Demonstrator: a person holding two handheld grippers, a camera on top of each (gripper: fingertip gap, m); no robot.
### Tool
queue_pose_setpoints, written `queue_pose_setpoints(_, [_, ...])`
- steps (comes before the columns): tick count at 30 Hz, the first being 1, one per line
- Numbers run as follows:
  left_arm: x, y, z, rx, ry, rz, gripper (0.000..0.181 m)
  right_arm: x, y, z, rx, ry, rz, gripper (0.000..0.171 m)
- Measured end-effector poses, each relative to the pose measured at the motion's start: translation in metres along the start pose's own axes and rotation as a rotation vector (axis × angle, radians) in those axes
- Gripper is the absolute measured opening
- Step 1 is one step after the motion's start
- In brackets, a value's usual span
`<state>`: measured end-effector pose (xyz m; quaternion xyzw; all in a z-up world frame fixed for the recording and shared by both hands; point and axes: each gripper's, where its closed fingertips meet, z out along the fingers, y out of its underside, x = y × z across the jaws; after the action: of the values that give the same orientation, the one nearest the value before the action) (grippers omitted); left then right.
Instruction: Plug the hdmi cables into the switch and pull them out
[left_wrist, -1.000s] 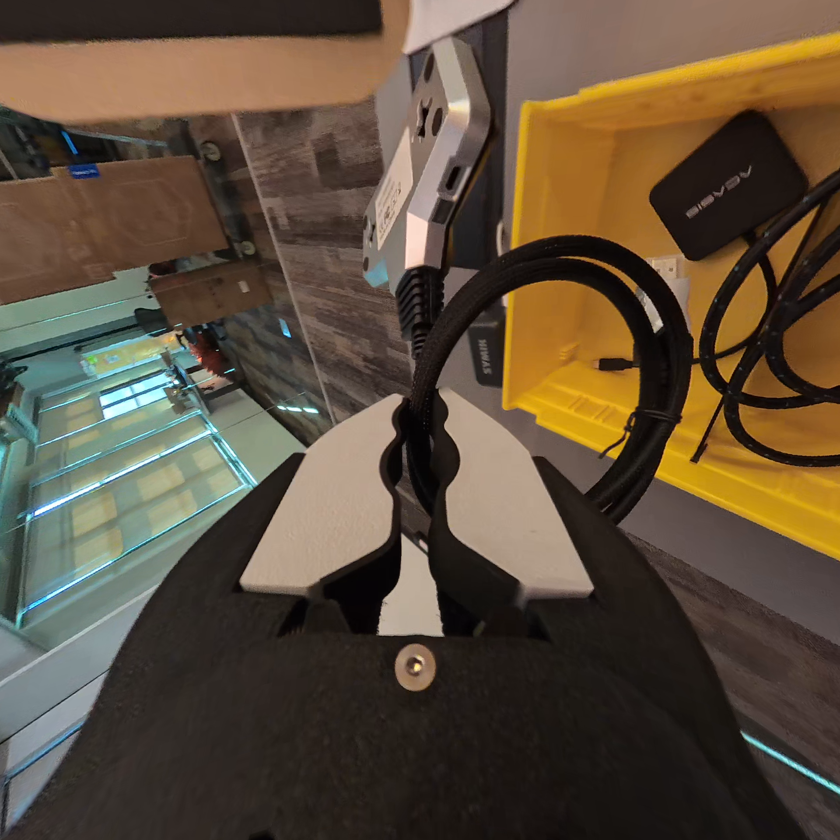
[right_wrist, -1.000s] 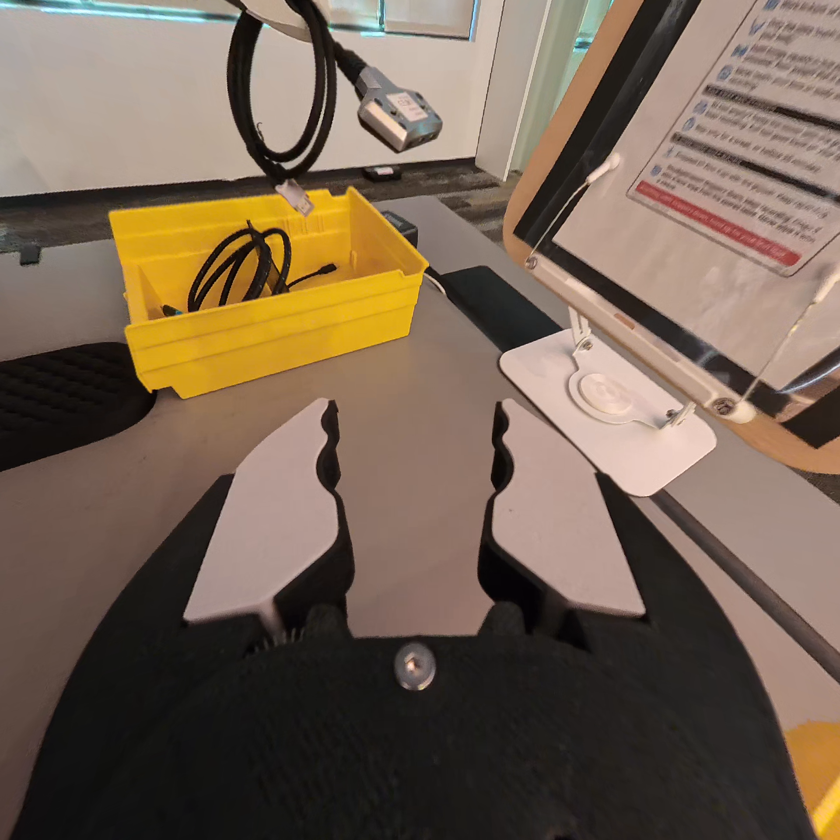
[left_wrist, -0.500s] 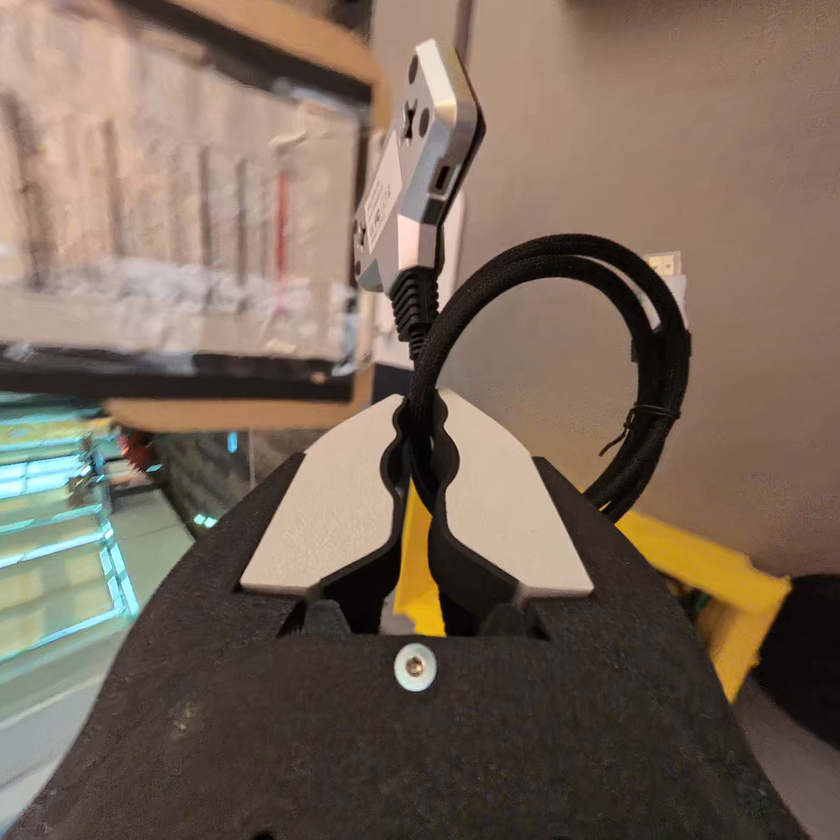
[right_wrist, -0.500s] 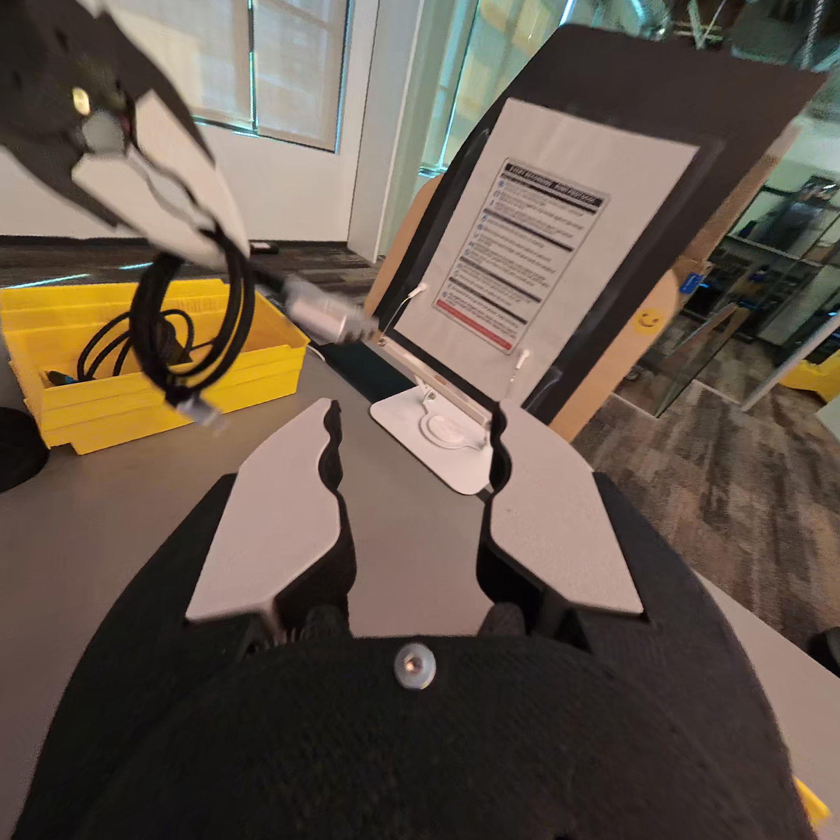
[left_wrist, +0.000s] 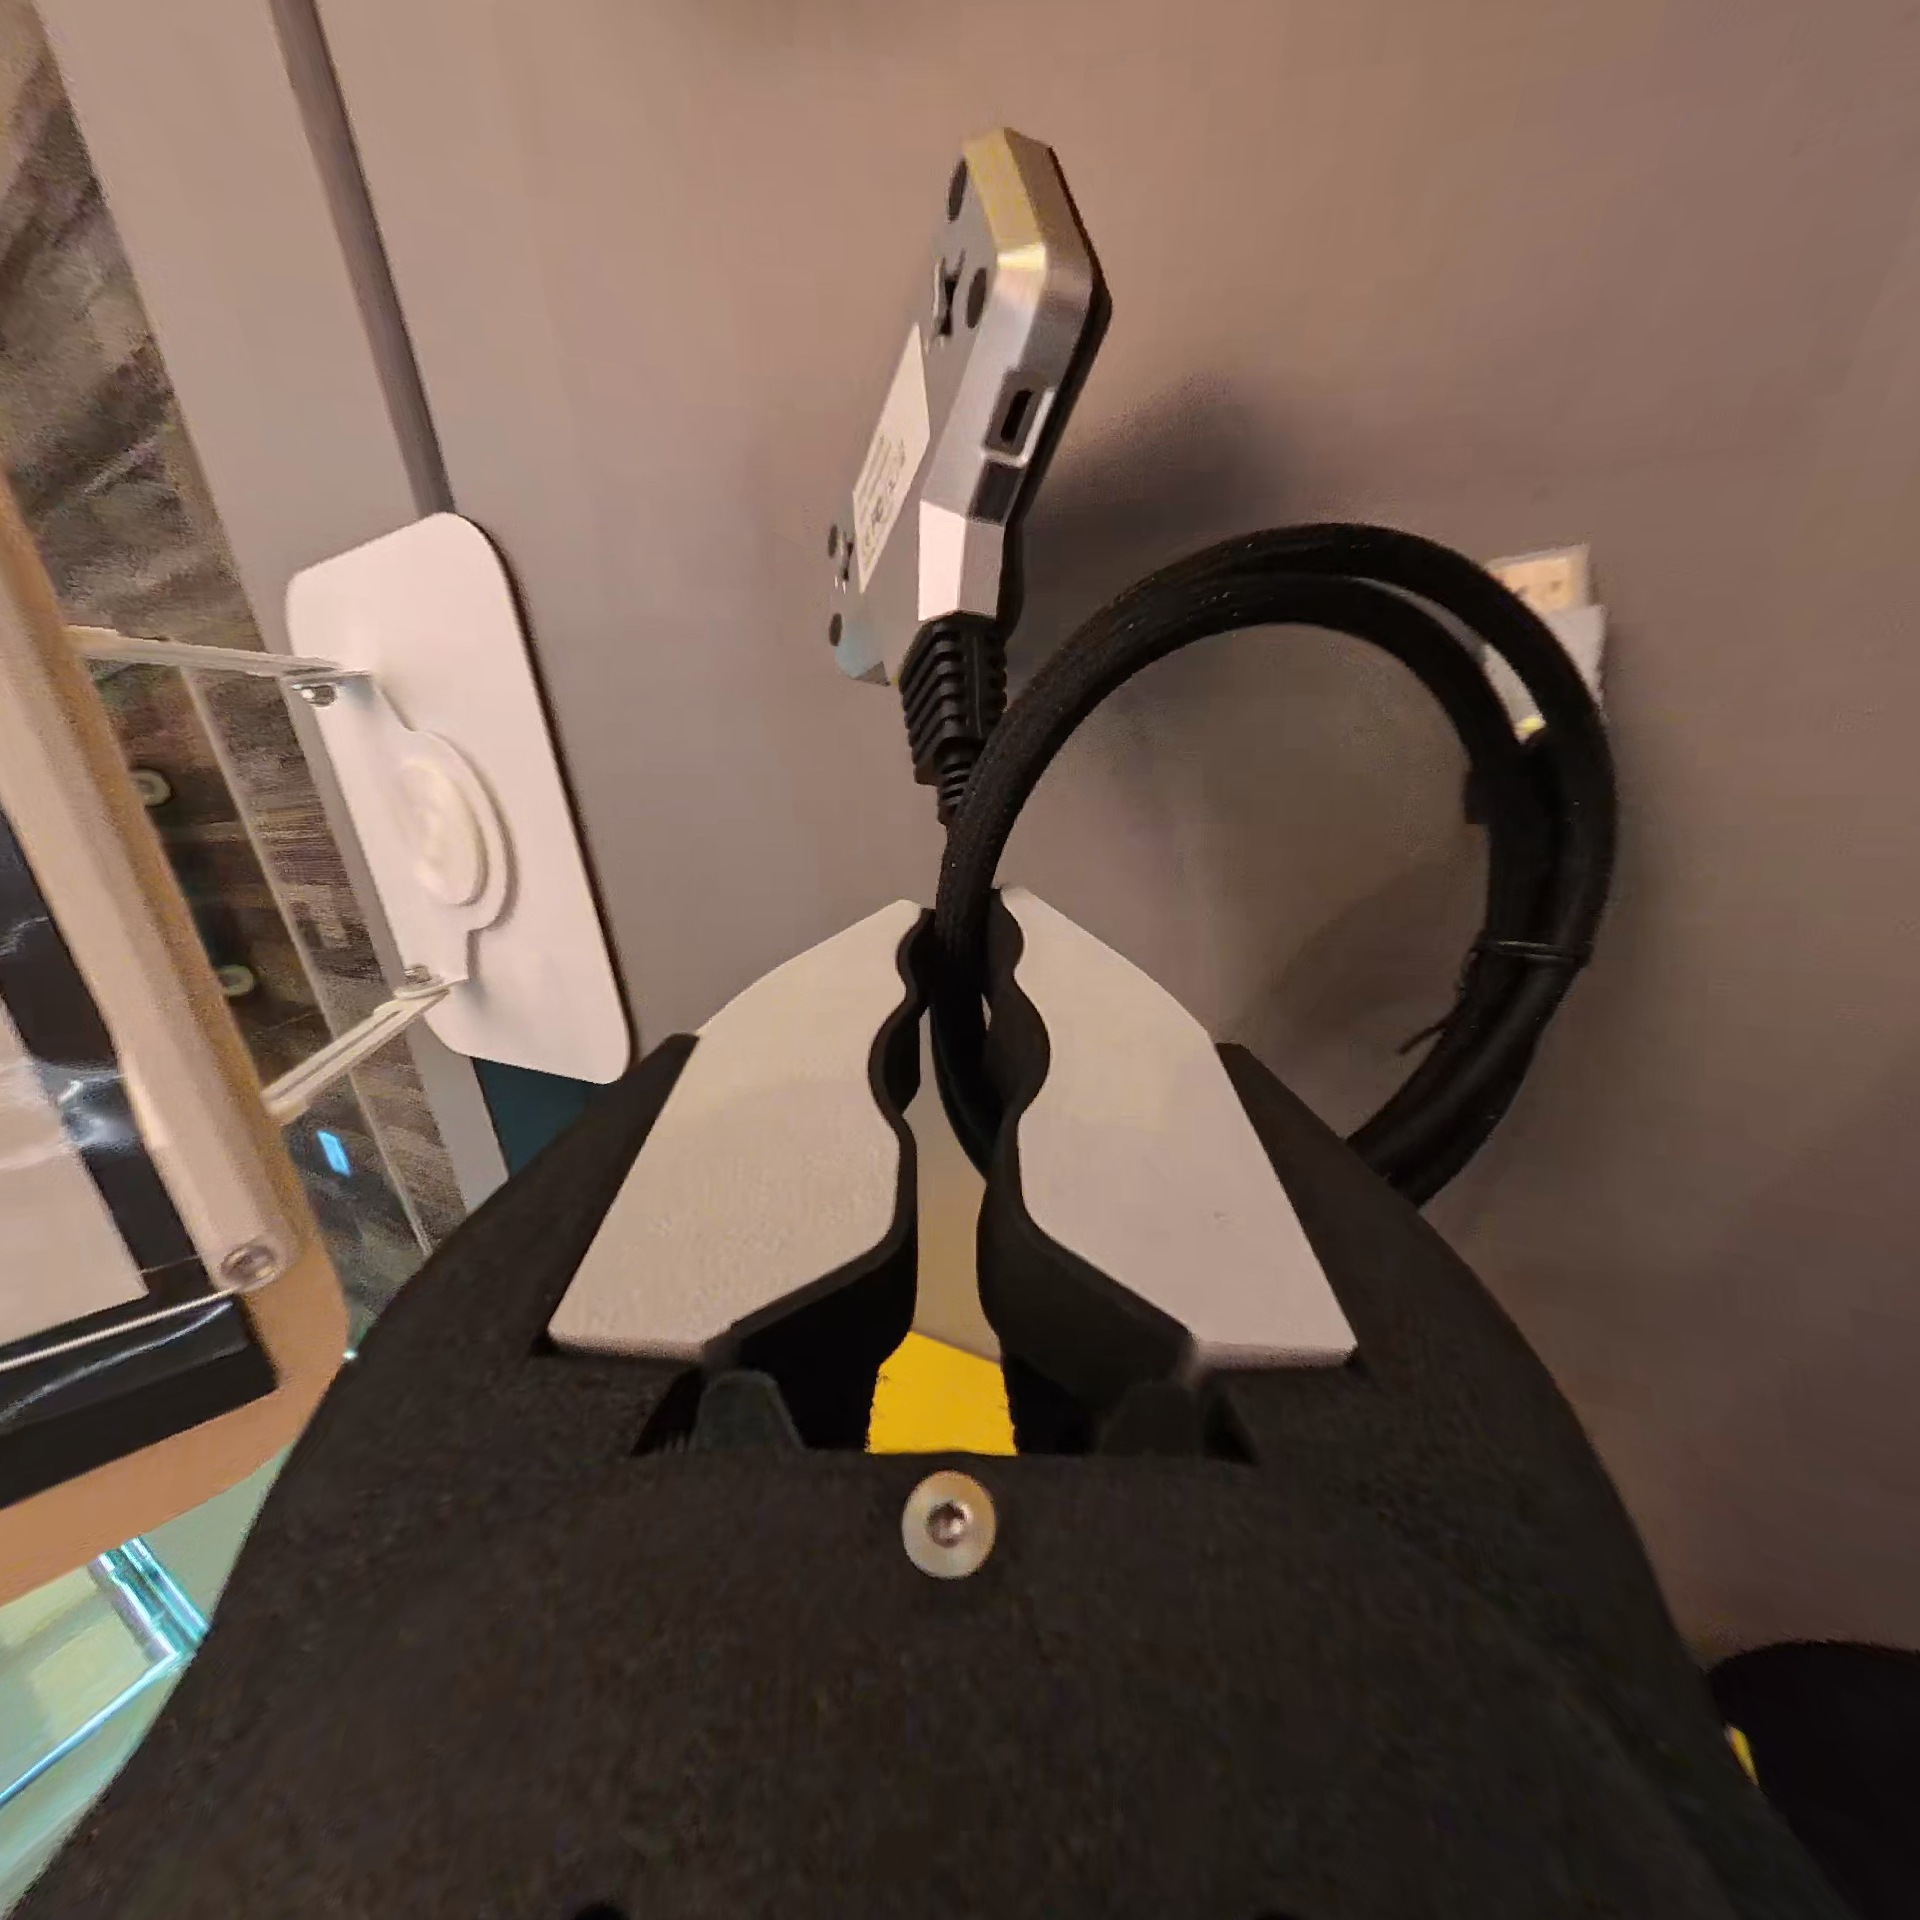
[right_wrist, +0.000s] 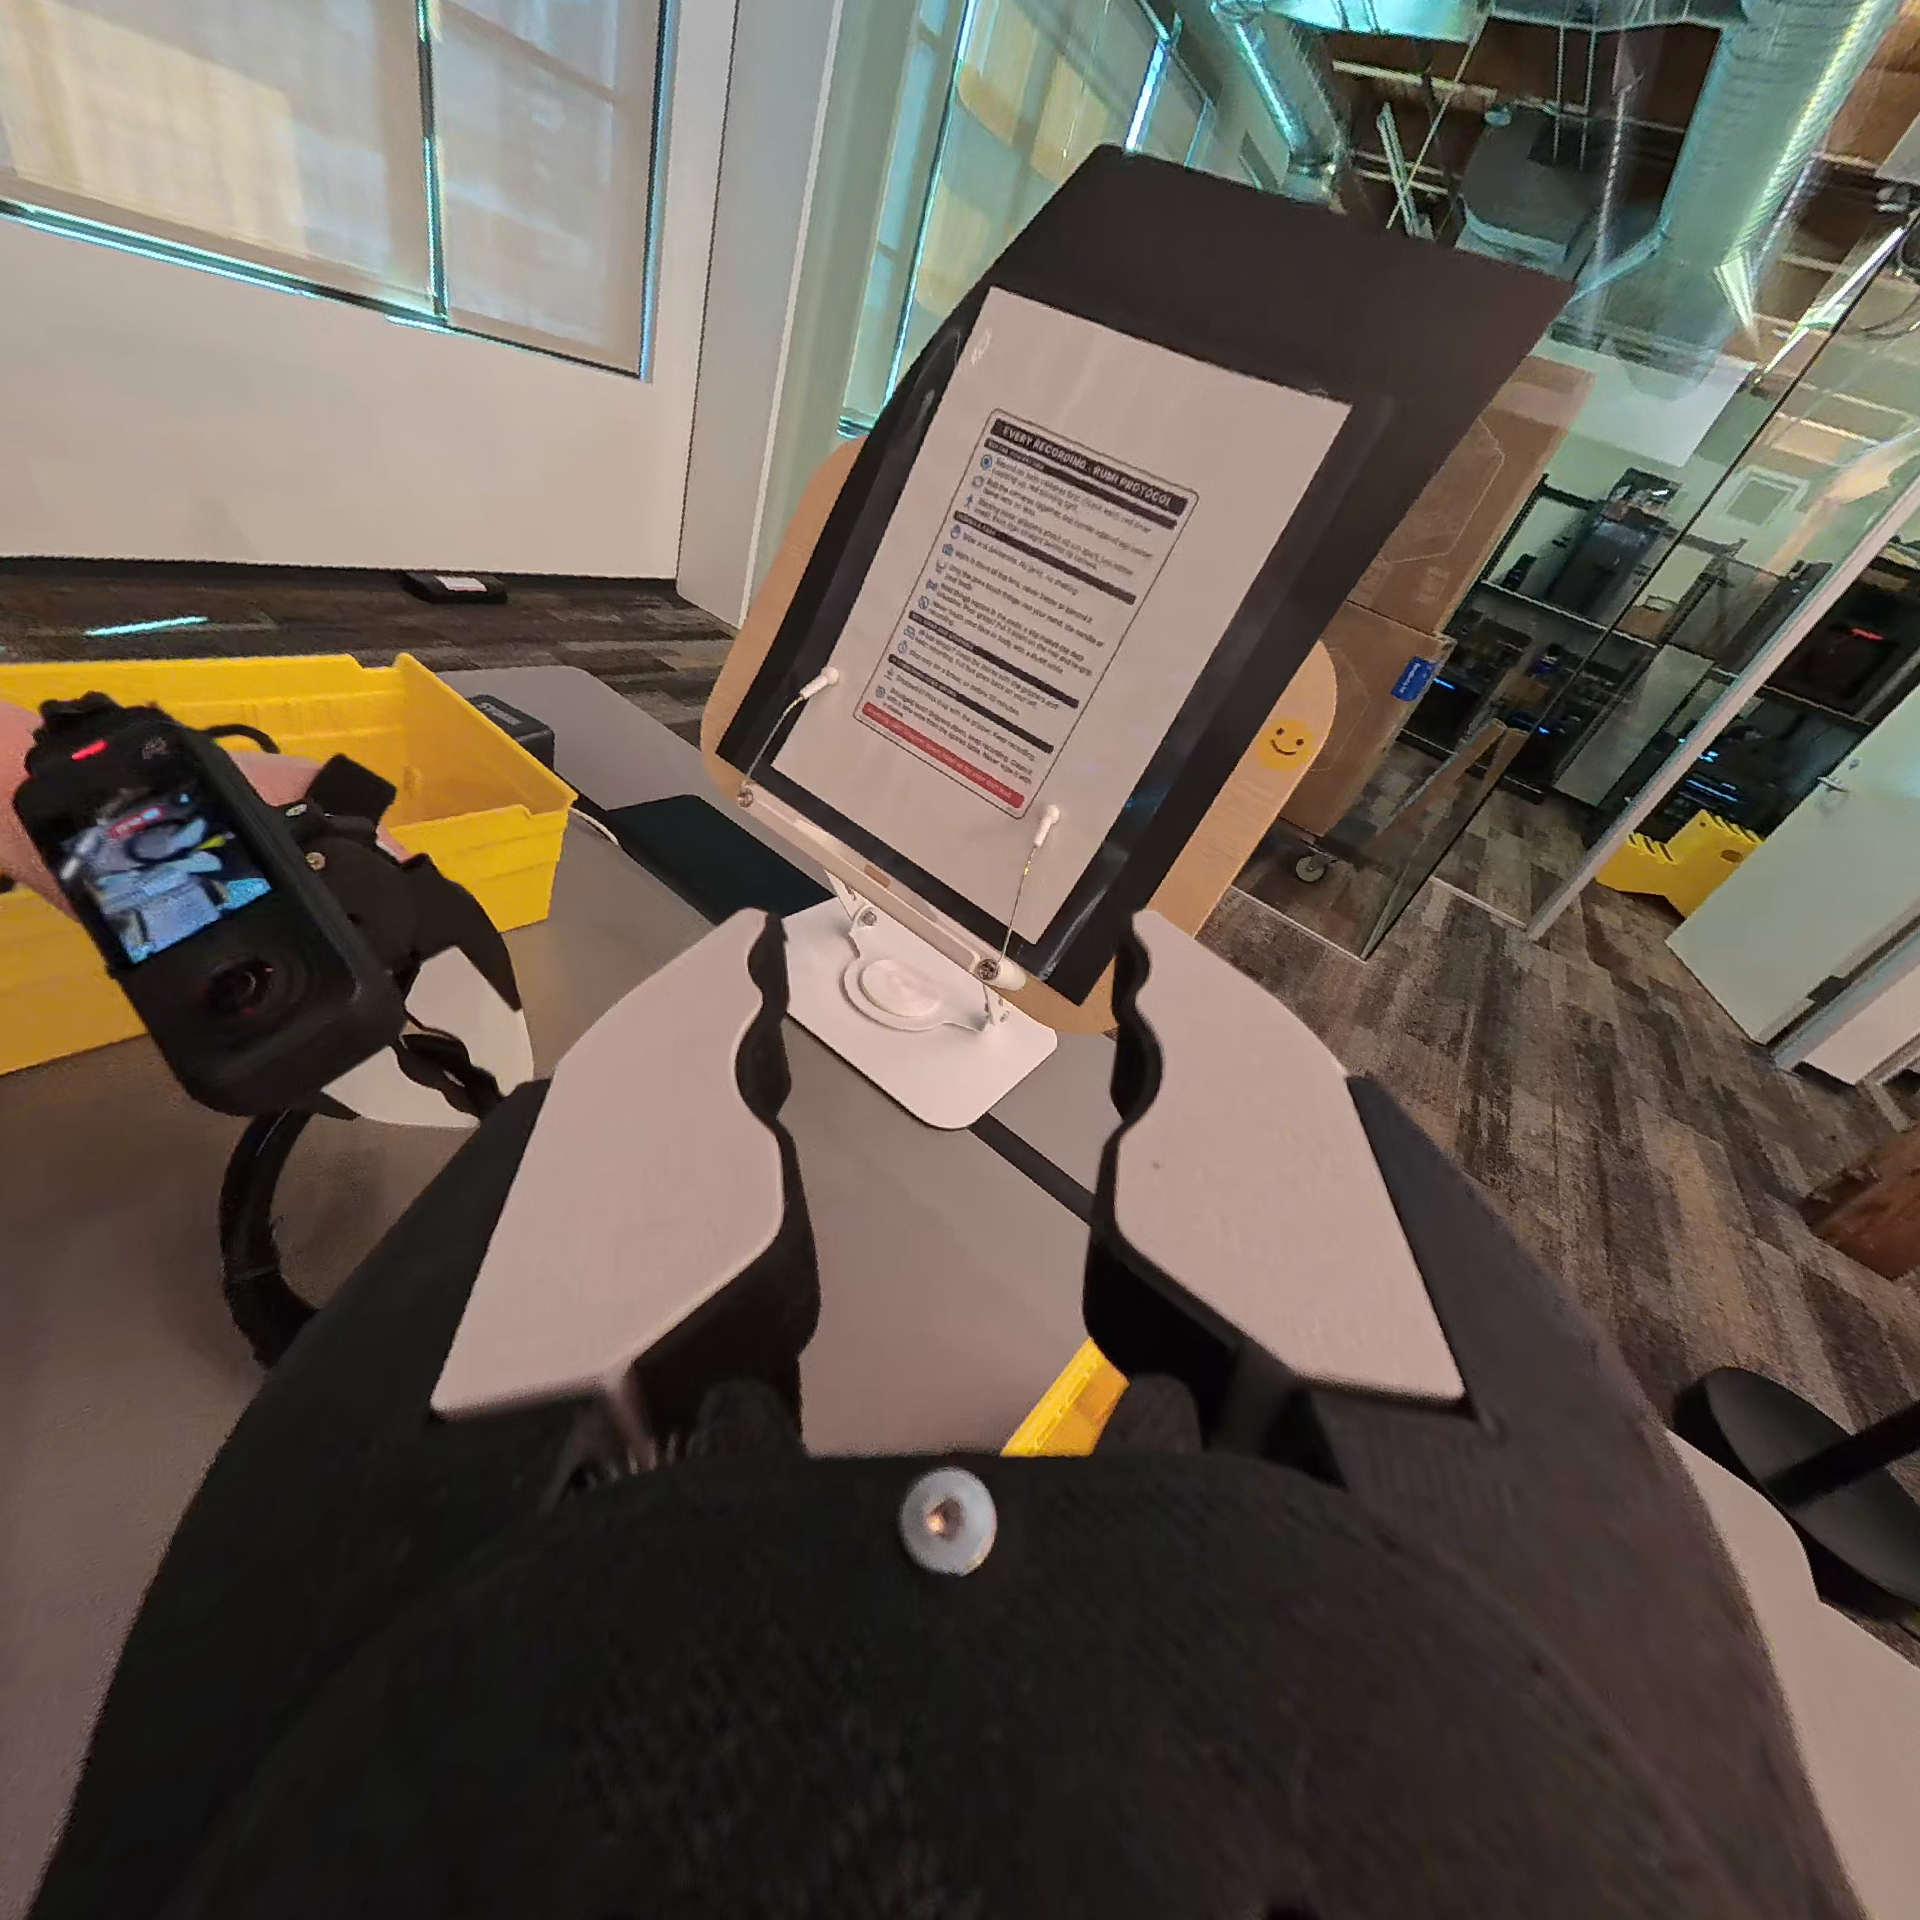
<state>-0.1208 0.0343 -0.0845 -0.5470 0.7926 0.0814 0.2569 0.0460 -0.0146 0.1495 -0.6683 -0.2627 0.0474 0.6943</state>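
Note:
My left gripper (left_wrist: 961, 920) is shut on the black braided cable (left_wrist: 1538, 852) of a small silver switch (left_wrist: 971, 416). The switch sticks up past the fingertips over the grey table, with a port on its side edge. The cable is tied in a coil to the right and ends in a light-coloured plug (left_wrist: 1548, 582). My right gripper (right_wrist: 945, 940) is open and empty above the table. In the right wrist view the left gripper (right_wrist: 457, 1060) with its camera (right_wrist: 197, 914) is at the left, the cable coil (right_wrist: 255, 1236) hanging under it.
A yellow bin (right_wrist: 457, 748) stands at the back left of the grey table (right_wrist: 914, 1226). A white stand (right_wrist: 914, 1029) holds a printed sheet on a black board (right_wrist: 1049, 613) ahead; it also shows in the left wrist view (left_wrist: 447, 790). The table edge and carpet floor are to the right. The left gripper's tips are roughly 30 cm from the right gripper's.
My left gripper has swung away from the yellow bin and come down over the open table with the switch cable. My right gripper has turned right, towards the stand, still open.

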Motion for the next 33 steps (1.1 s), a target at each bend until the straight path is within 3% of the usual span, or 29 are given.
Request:
queue_pose_setpoints(10, [0.003, 0.024, 0.036, -0.074, 0.033, 0.012, 0.007, 0.003, 0.015, 0.014, -0.048, 0.006, -0.007, 0.061])
queue_pose_setpoints(14, [0.002, 0.023, 0.036, -0.033, 0.014, -0.030, 0.008, 0.007, 0.015, 0.013, -0.042, 0.011, 0.007, 0.061])
queue_pose_setpoints(18, [-0.002, 0.024, 0.025, 0.001, -0.007, -0.121, 0.028, 0.010, 0.019, 0.013, -0.054, 0.014, 0.010, 0.061])
queue_pose_setpoints(22, [-0.006, 0.026, -0.004, 0.068, -0.038, -0.222, 0.035, 0.011, 0.021, 0.014, -0.062, 0.021, 0.011, 0.061])
queue_pose_setpoints(27, [-0.027, 0.040, -0.075, 0.207, -0.177, -0.397, 0.033, 0.012, 0.020, 0.015, -0.058, 0.044, 0.010, 0.062])
queue_pose_setpoints(33, [-0.029, 0.123, -0.149, 0.179, -0.331, -0.536, 0.028, 0.022, 0.002, 0.011, 0.044, 0.156, -0.051, 0.063])
